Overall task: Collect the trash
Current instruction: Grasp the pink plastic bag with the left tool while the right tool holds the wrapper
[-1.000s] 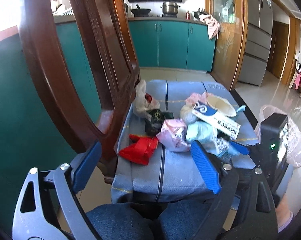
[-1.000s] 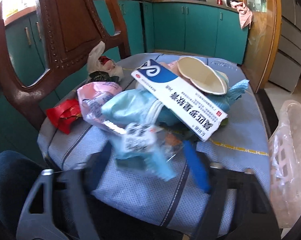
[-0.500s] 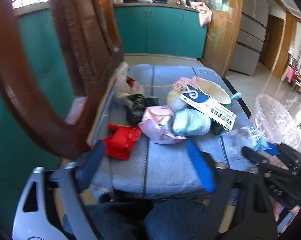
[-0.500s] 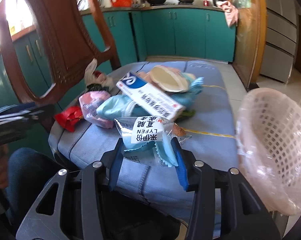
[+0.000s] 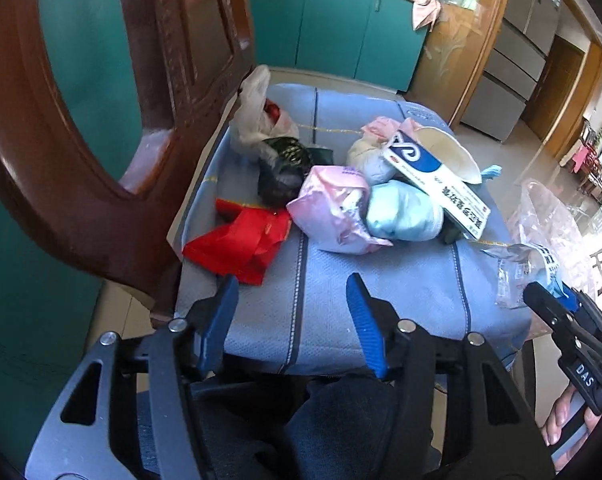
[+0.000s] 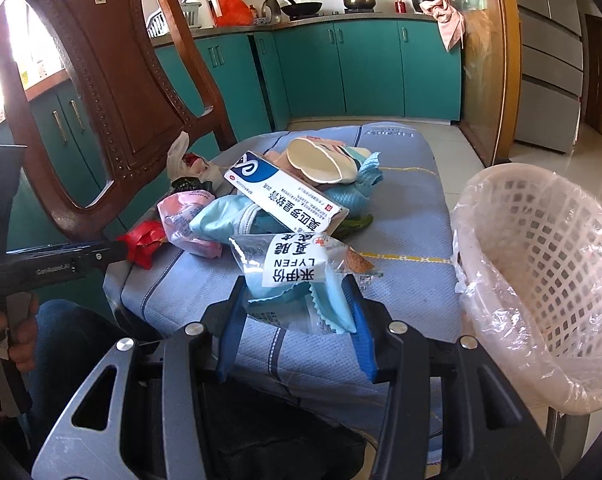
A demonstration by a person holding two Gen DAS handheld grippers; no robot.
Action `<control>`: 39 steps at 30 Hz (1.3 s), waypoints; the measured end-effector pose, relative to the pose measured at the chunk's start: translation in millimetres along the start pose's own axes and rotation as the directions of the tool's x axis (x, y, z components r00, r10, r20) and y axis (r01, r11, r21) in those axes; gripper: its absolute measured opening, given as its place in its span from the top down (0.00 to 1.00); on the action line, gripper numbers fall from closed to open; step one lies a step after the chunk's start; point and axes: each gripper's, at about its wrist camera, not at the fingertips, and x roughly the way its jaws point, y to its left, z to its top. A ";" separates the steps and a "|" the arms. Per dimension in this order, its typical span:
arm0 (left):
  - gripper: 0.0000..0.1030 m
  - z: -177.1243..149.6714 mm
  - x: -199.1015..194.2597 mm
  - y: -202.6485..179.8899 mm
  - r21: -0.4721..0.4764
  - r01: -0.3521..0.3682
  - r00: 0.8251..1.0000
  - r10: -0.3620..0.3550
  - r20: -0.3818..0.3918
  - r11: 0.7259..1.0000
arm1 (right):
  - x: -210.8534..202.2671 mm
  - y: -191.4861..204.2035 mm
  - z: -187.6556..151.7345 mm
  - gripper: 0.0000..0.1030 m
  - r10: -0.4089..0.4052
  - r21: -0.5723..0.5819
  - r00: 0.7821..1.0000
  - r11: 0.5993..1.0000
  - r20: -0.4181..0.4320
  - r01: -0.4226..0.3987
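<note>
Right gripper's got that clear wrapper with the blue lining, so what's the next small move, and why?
Probably swing the right gripper rightward over the lined white basket and let go there. Its jaws are clamped on the clear wrapper, which is lifted off the blue cushion, and the basket stands open just to the right. The left gripper is empty, jaws apart, just short of the red wrapper.
</note>
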 end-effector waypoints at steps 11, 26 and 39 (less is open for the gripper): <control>0.40 14.9 17.3 -13.4 0.006 0.052 0.999 -0.052 -0.014 0.999 | -2.4 -10.4 -2.1 0.54 0.011 0.021 1.000 1.000 0.014 -0.012; 0.52 43.8 75.4 -46.7 0.103 -0.017 0.999 0.022 -0.047 0.995 | -11.1 -17.2 -0.6 0.54 -0.006 0.006 0.999 1.000 0.031 0.006; 0.70 34.5 13.9 -40.8 0.099 0.045 0.990 -0.057 0.130 0.994 | -14.8 -5.8 0.0 0.54 -0.047 -0.029 0.998 0.998 0.037 0.048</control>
